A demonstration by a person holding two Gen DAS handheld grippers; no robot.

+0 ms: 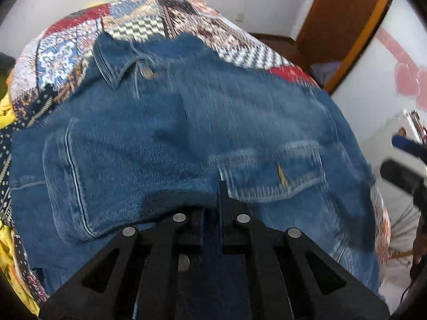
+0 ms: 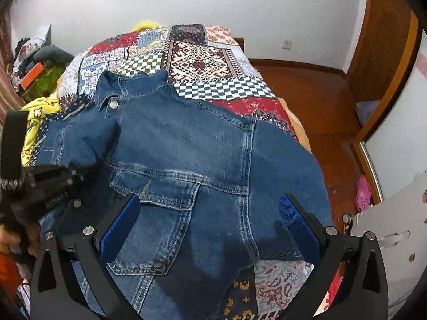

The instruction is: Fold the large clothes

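A blue denim jacket [image 2: 186, 146] lies on a patchwork bedspread [image 2: 197, 58], collar at the far end. In the left wrist view the jacket [image 1: 173, 133] fills the frame, blurred. My left gripper [image 1: 217, 213] is shut on a fold of the jacket's near edge; denim shows between its fingers. It also appears in the right wrist view [image 2: 53, 181] at the jacket's left side. My right gripper [image 2: 210, 229] is open and empty above the jacket's lower right part, its blue pads [image 2: 299, 229] wide apart.
A yellow cloth [image 2: 34, 122] lies at the bed's left edge. Clutter [image 2: 32, 61] sits on a green box at the far left. Wooden floor [image 2: 320, 101] and a wooden door frame [image 2: 384, 61] are on the right, with a pink shoe [image 2: 363, 193].
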